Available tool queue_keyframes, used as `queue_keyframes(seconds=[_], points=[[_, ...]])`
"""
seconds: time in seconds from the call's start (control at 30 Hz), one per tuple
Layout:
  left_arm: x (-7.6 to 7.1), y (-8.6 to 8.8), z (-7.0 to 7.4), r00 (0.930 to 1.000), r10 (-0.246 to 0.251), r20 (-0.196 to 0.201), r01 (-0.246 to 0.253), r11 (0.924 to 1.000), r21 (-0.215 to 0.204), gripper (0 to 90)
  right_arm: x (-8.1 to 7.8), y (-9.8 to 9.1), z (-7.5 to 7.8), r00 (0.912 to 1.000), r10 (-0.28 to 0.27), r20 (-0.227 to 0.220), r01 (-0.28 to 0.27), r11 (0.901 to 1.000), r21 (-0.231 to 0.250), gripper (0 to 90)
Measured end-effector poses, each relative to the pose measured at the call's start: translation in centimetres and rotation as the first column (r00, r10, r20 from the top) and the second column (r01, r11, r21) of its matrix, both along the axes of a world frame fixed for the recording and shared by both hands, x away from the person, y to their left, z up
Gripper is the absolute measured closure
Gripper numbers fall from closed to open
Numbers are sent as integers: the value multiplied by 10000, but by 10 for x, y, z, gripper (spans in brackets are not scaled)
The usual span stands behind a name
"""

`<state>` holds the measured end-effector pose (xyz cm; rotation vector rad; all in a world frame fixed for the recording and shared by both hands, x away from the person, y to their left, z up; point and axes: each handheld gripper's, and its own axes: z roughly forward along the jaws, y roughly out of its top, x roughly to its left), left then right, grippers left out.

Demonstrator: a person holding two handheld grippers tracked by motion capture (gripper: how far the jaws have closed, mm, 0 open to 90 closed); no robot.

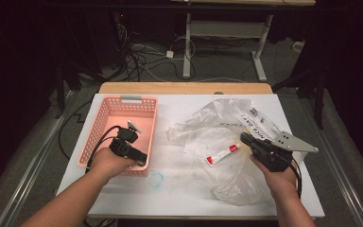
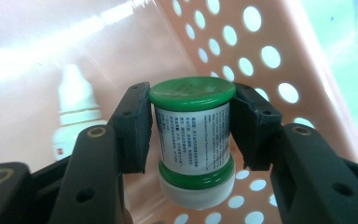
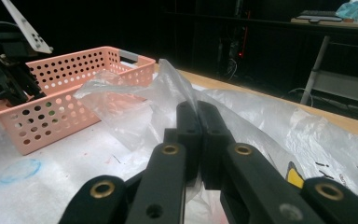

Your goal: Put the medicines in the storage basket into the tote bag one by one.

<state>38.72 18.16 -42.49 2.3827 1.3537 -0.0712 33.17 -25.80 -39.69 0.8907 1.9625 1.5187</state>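
Observation:
A pink perforated basket [image 1: 102,124] stands at the table's left. My left gripper [image 1: 128,136] reaches down into it. Its pads [image 2: 131,122] press both sides of a small labelled bottle [image 2: 193,135] with a green lid and a white cap, held off the basket floor. A white dropper bottle [image 2: 74,109] lies behind it in the basket. At the right, my right gripper [image 1: 244,137] has its jaws shut on a fold of the crumpled clear plastic bag [image 1: 217,118]. The film [image 3: 168,88] rises from the jaw tips. A red-and-white tube [image 1: 222,154] lies at the bag.
The white table cover [image 1: 179,189] carries a blue scribbled circle [image 1: 156,180] near the basket's front corner. Printed labels [image 1: 257,124] show through the bag. The basket wall [image 3: 60,112] stands left of the bag. Cables and desk legs lie on the floor beyond.

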Motion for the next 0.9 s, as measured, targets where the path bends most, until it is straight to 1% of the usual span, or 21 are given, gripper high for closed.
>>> queue_keyframes(seconds=[0.07, 0.1, 0.17, 0.2, 0.23, 0.33, 0.37, 0.4, 0.43, 0.5, 0.57, 0.63, 0.67, 0.73, 0.77, 0.8, 0.83, 0.9], points=[[-4, 1, 1, 9995, -63, 295, 64, 10000, -48, 505, -1, 0, 0, 10000, -35, -72, 35, 10000, 31, 892], [-5, 1, 2, 9993, 31, 372, -27, 9999, -118, 505, 0, 0, 0, 10000, -15, -11, 15, 10000, -22, 892], [-6, 3, 3, 9987, 209, 464, -194, 9993, -321, 505, -1, 0, 0, 10000, -44, 24, 44, 10000, -11, 892], [-7, 4, 4, 9975, 263, 662, -234, 9988, -440, 505, -1, 0, 0, 10000, -46, 31, 46, 10000, -13, 892], [-8, 5, 6, 9966, 277, 772, -234, 9982, -556, 505, -1, 0, 0, 10000, -35, 64, 35, 10000, -35, 892], [-10, 8, 9, 9922, 439, 1168, -331, 9951, -932, 505, -1, 0, 0, 10000, -36, 77, 37, 10000, -41, 892], [-11, 9, 9, 9899, 549, 1307, -404, 9929, -1115, 505, -1, 0, 0, 10000, -48, 82, 49, 10000, -43, 892], [-12, 11, 9, 9883, 721, 1342, -532, 9888, -1395, 505, -1, 0, 0, 10000, -68, 72, 69, 10000, -36, 892], [-13, 13, 9, 9859, 871, 1428, -636, 9847, -1620, 505, -2, 0, 0, 10000, -93, 22, 93, 10000, -9, 892], [-16, 16, 9, 9795, 964, 1768, -677, 9845, -1617, 505, -2, -1, 0, 9999, -105, 37, 105, 9999, -16, 892], [-20, 17, 9, 9701, 1038, 2193, -698, 9851, -1573, 505, -2, -1, -1, 9999, -116, 36, 116, 9999, -28, 892], [-24, 18, 9, 9613, 1201, 2481, -764, 9810, -1786, 505, -1, -1, -1, 9999, -112, 58, 113, 9999, -56, 892], [-26, 18, 9, 9555, 1244, 2673, -774, 9807, -1796, 505, -1, -1, -1, 9999, -111, 59, 112, 9999, -68, 892], [-29, 18, 9, 9474, 1277, 2935, -749, 9799, -1847, 505, -1, 0, -2, 9999, -118, 57, 119, 9999, -64, 892], [-30, 18, 9, 9452, 1308, 2992, -745, 9785, -1923, 505, -1, 0, -2, 9999, -123, 67, 124, 9999, -68, 892], [-30, 19, 9, 9454, 1324, 2979, -733, 9767, -2015, 505, -1, 1, -2, 9999, -108, 71, 109, 9999, -89, 892], [-31, 20, 9, 9471, 1260, 2951, -663, 9766, -2044, 505, -1, 1, -2, 9999, -100, 51, 100, 9999, -77, 893], [-33, 22, 9, 9365, 1382, 3221, -725, 9755, -2079, 505, -2, 1, -2, 9999, -109, -2, 109, 9999, -74, 893]])
